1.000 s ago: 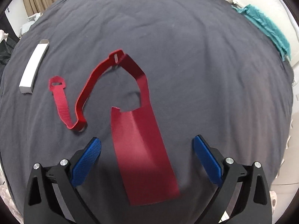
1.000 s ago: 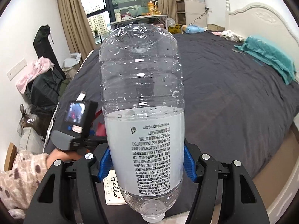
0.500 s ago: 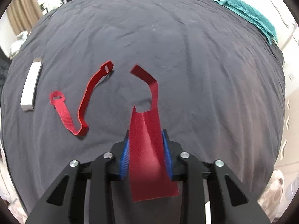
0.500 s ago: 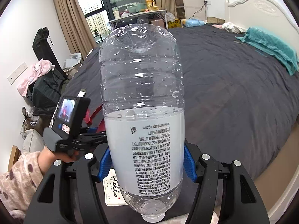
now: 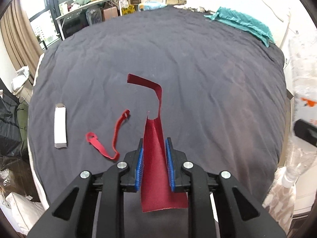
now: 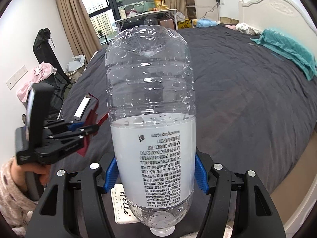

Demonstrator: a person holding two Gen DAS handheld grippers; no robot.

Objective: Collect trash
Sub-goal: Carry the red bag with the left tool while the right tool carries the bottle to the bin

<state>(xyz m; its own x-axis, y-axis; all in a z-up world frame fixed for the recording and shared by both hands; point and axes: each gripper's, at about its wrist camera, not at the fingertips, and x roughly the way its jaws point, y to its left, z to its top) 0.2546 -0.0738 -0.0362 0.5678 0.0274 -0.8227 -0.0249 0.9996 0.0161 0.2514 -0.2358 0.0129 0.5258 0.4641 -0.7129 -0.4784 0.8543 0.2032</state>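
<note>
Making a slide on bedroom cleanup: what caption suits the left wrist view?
Left hand-held gripper closing on a red paper scrap above the dark bedspread.

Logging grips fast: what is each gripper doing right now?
Left gripper: jaws closing, pads pinching the red paper strip.
Right gripper: shut on the upside-down plastic bottle.

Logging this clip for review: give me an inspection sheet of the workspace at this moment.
Surface: dark grey bedspread, wrinkled.
Job's things: red paper strip lifted; red strap and white box lying flat; plastic bottle held upside down.
Clutter: teal cloth; "Hello" card.
Grippers: left gripper closing on the strip; right gripper shut on the bottle.
Cables: white cable by the headboard.
Surroundings: cluttered desk, curtains, window.
</note>
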